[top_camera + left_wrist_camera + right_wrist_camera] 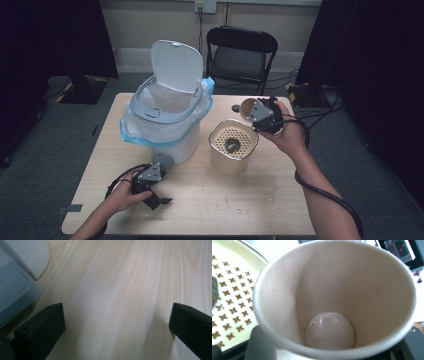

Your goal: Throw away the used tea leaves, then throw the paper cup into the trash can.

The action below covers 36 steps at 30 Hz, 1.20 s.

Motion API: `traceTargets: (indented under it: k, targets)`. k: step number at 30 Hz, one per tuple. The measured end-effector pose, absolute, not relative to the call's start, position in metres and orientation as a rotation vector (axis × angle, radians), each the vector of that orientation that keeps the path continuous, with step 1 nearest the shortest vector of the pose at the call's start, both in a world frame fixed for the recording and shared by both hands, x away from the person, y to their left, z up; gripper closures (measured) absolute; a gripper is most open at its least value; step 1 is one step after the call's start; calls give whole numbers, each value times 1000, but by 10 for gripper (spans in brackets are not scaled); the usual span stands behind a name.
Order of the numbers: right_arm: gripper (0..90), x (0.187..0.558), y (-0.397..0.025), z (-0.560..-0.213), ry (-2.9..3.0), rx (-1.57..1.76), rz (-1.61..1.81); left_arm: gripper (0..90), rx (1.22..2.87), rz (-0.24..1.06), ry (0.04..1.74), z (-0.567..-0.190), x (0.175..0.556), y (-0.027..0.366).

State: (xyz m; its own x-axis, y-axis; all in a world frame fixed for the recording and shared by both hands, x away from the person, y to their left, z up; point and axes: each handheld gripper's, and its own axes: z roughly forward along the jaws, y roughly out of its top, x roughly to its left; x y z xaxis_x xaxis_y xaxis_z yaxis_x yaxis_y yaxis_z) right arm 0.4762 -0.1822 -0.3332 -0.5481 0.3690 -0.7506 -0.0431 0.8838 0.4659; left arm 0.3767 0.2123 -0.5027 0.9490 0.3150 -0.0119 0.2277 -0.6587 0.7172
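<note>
Now the right gripper [264, 117] grips an empty paper cup [332, 302].
Squeezed harder, it could crumple; the left gripper [150, 184] rests open.

The paper cup [352, 290] looks matt and faintly fibrous inside, with a glossy sheen on its bottom. The table [120, 295] is pale wood grain with a smooth satin finish; the bin [175, 100] is smooth white plastic lined with thin crinkled film, and the strainer pot [233, 146] is cream plastic

A studio-like test room: black curtains [45, 35], grey carpet [50, 150], a folding chair [240, 55], floor cables [310, 100].
</note>
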Motion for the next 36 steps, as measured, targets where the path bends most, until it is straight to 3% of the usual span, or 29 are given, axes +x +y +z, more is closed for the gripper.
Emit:
traceTargets:
  k: [36]
  targets:
    - [329,497,-196,-327,2207,663,881,0,2314,145,379,-503,377,212]
